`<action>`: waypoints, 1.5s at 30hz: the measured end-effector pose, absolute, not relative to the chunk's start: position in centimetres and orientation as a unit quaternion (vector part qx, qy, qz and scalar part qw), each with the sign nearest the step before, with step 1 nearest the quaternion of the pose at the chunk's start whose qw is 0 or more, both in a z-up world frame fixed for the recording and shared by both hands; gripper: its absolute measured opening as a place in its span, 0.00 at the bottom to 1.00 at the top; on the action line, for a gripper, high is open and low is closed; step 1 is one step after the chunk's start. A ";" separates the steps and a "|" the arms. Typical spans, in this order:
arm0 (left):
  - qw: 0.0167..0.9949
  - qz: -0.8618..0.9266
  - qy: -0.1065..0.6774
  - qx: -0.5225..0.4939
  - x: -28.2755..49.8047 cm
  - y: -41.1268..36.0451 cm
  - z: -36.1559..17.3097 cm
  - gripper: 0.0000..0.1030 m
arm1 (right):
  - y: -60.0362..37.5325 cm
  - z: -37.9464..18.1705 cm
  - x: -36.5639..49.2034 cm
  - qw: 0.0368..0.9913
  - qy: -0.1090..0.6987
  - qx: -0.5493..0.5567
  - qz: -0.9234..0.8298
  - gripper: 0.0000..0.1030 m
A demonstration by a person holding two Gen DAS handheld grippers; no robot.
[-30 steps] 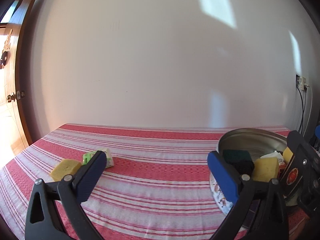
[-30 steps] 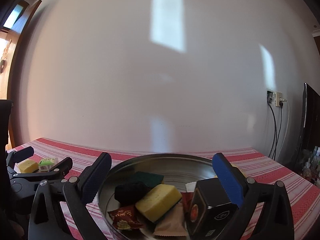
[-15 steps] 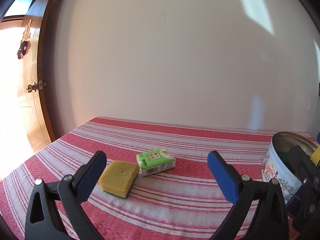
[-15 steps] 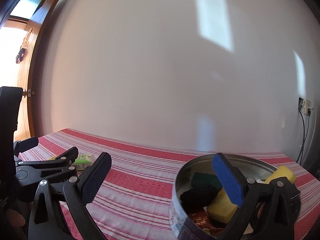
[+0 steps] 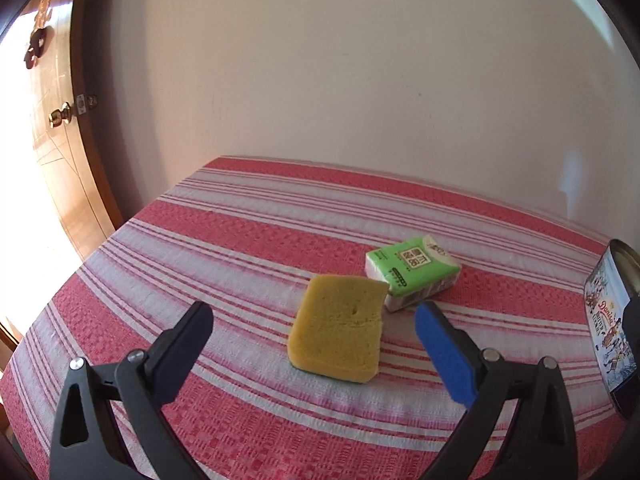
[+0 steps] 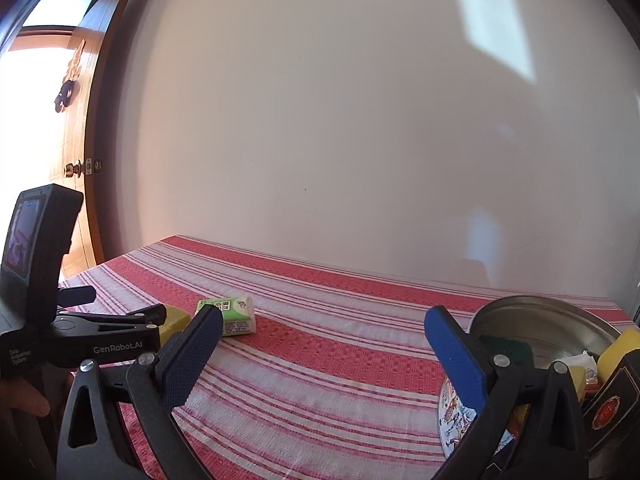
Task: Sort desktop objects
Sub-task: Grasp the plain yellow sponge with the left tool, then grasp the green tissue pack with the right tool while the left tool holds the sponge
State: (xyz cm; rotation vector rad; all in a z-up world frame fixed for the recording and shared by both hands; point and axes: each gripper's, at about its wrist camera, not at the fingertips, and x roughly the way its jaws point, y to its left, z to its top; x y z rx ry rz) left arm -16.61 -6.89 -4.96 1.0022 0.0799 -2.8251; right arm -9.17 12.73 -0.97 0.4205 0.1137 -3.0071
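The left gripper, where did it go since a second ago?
The left gripper swung left, away from the cookie tin, and closed in on the yellow sponge, still open, grabbing nothing. The sponge and green tissue pack stayed put on the cloth.

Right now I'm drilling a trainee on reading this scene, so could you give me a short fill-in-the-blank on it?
1. The sponge lying between the left hand-held gripper's fingers is ____ in colour.
2. The tissue pack behind it has a ____ wrapper.
3. The round tin stands on a ____ striped tablecloth.
4. The right hand-held gripper holds ____.

Missing words: yellow; green; red and white; nothing
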 end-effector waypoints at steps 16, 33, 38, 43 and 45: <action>0.036 -0.902 0.072 0.424 -20.3 -8.0 -7.5 0.50 | 13.6 -0.8 -10.1 0.072 0.012 0.171 -0.983 0.99; 0.121 -0.963 0.072 0.229 -14.5 -9.4 -2.0 0.50 | 5.9 -3.6 -21.5 0.147 0.084 0.322 -0.932 0.99; 0.128 -0.958 0.097 0.238 -14.5 -10.4 -1.3 0.50 | 2.6 -5.0 -24.8 0.151 0.128 0.372 -0.907 0.99; 0.128 -0.957 0.096 0.243 -15.4 -10.9 -2.1 0.50 | 1.1 -6.0 -26.4 0.147 0.145 0.408 -0.889 0.94; 0.126 -0.957 0.092 0.245 -15.5 -10.7 -2.2 0.50 | 1.4 -5.9 -26.3 0.161 0.133 0.409 -0.888 0.79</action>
